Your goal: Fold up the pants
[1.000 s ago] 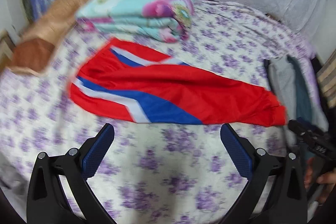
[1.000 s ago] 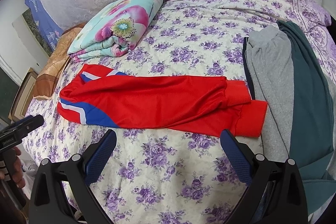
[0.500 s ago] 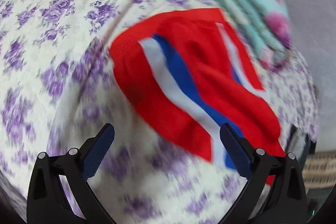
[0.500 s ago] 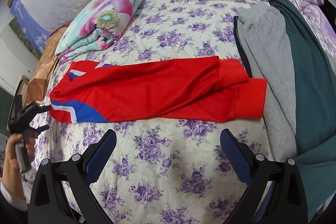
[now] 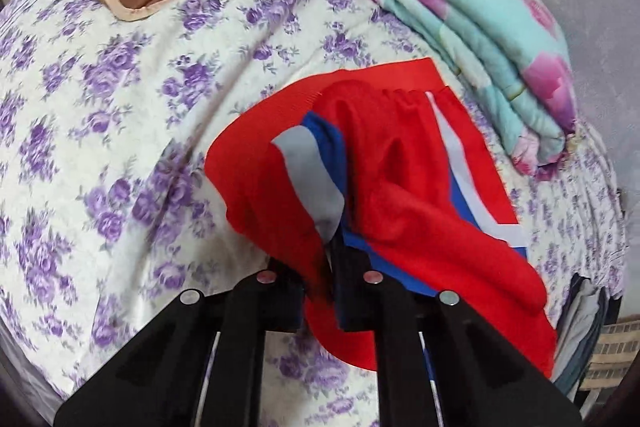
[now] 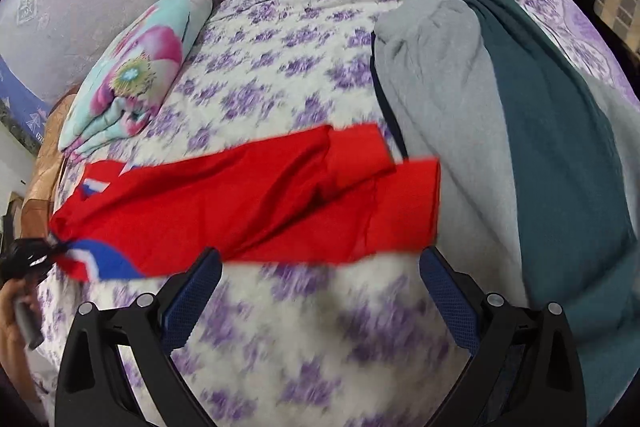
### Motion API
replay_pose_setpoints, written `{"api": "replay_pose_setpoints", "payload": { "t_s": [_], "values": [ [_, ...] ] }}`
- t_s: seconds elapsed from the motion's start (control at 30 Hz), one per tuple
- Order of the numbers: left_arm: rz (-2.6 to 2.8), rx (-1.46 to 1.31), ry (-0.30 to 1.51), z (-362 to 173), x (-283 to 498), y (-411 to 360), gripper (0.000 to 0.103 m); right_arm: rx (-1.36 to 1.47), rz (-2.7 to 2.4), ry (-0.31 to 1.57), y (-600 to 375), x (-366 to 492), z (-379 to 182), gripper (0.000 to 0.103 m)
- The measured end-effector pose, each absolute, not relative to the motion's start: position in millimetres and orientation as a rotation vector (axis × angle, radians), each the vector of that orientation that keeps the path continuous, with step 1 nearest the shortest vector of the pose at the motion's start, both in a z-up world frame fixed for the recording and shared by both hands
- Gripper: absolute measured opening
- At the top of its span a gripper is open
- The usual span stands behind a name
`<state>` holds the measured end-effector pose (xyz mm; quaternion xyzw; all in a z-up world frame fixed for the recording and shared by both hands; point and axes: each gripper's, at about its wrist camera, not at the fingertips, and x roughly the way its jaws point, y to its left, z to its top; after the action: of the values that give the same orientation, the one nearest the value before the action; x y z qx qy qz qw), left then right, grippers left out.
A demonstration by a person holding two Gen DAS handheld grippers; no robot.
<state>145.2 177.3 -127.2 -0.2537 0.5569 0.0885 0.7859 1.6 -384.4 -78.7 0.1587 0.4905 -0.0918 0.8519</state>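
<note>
On a bed with a purple-flowered sheet, the red pants lie across mid-frame. The left gripper has just closed, pinching the waistband corner; the right gripper hangs wide open, empty, below the cuffs. Grasping phase: next, the right likely must catch the cuffs.

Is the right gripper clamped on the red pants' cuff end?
No. The right gripper stands open above the floral bedsheet, its blue pads apart and just short of the red pants.
</note>
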Motion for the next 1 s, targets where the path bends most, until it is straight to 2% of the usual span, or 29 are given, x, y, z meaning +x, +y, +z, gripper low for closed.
{"api": "replay_pose_setpoints", "payload": {
  "t_s": [0.07,0.13,0.2,0.23,0.33,0.37,0.4,0.6,0.73,0.83,0.87,0.97,1.0],
  "values": [
    [0.189,-0.559,1.197,-123.4,142.3,180.8,0.010,0.350,-0.204,1.046,-394.8,22.3,-91.6,0.100],
    [0.177,-0.570,1.179,-119.6,136.6,182.1,0.010,0.385,-0.197,1.073,-401.8,36.9,-103.2,0.095],
    [0.182,-0.569,1.165,-117.3,132.6,184.4,0.010,0.438,-0.190,1.101,-406.6,50.9,-117.4,0.076],
    [0.186,-0.563,1.164,-116.3,131.6,178.9,0.010,0.479,-0.184,1.118,-409.4,58.7,-126.5,0.073],
    [0.194,-0.559,1.167,-113.4,129.0,178.8,0.010,0.506,-0.199,1.143,-410.1,72.6,-137.4,0.053],
    [0.198,-0.559,1.166,-112.6,128.4,179.0,0.010,0.502,-0.195,1.131,-409.8,76.5,-136.6,0.027],
    [0.203,-0.559,1.165,-111.7,128.3,179.5,0.010,0.511,-0.188,1.134,-410.9,78.4,-135.5,0.018],
    [0.224,-0.551,1.128,-99.3,124.7,186.0,0.009,0.557,-0.097,1.099,-421.0,46.5,-93.1,0.017],
    [0.200,-0.512,1.126,-84.4,114.6,184.5,0.009,0.564,0.006,1.083,-414.9,-12.9,-56.3,0.017],
    [0.175,-0.429,1.123,-67.8,92.8,181.4,0.009,0.534,0.033,1.150,-408.1,-62.9,-47.5,0.018],
    [0.167,-0.407,1.126,-67.7,86.2,180.0,0.009,0.523,0.018,1.191,-407.1,-80.1,-54.1,0.022],
    [0.151,-0.336,1.205,-83.8,76.4,175.4,0.011,0.410,-0.069,1.359,-403.0,-105.8,-93.4,0.066],
    [0.143,-0.309,1.251,-95.0,75.1,174.3,0.012,0.342,-0.128,1.408,-401.1,-107.1,-103.2,0.066]
  ]
}}
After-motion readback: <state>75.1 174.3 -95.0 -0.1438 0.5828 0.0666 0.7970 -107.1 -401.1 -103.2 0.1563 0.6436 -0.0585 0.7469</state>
